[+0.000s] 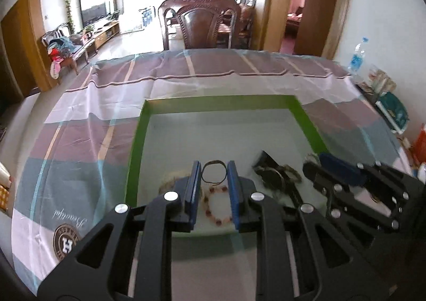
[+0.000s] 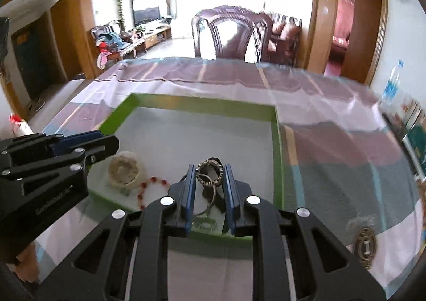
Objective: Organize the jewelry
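Both tongs hang over the shallow green-rimmed tray [image 1: 138, 141]. The left tongs [image 1: 213, 168] stand narrow around a thin dark cord loop [image 1: 214, 172]. The right tongs [image 2: 209, 169] stand narrow around a patterned metal ring bracelet [image 2: 210, 172]; I cannot tell if they touch it.

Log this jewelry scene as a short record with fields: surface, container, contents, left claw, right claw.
surface: striped tablecloth
container: green-rimmed tray, open, white floor
contents: red bead bracelet, thin dark cord loop, pale bead bracelet, dark patterned ring bracelet with metal rings
left claw: left claw open, fingers either side of the red bead bracelet, holding nothing
right claw: right claw open, fingers flanking the dark patterned ring bracelet
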A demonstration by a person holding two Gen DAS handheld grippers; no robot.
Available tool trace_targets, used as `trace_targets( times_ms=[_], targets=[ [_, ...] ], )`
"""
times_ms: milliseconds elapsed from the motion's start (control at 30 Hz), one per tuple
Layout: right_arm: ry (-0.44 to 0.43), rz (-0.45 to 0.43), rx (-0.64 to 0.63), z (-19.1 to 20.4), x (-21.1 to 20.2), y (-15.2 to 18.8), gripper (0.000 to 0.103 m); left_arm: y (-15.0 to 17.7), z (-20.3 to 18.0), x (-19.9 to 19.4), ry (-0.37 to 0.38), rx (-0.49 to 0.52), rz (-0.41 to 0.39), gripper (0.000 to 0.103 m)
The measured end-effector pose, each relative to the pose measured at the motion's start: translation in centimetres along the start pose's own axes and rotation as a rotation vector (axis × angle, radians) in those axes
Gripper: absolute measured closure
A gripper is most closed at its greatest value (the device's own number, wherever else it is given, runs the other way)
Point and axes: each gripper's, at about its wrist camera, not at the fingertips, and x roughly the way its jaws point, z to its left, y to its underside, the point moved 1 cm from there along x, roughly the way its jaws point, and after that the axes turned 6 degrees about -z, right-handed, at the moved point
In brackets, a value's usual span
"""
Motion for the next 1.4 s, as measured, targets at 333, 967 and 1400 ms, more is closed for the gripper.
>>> trace_targets(
  times_ms=[333,967,1400],
  targets=[
    [0.031,0.055,0.038,-1.3,3.7,1.7,0.081,1.0,0.5,4.8,-0.010,-0.034,0.065,0.083],
    [0.100,-0.189,0.011,-0.4,-10.7,3.6,0.007,5.4,0.2,-10.2,-0.112,0.025,-0.205,0.020],
    [0.174,-0.224,0.023,1.3,-15.4,8.8,0.003,12.2,-0.1,-16.9,-0.121,0.005,-0.265,0.007]
  ],
)
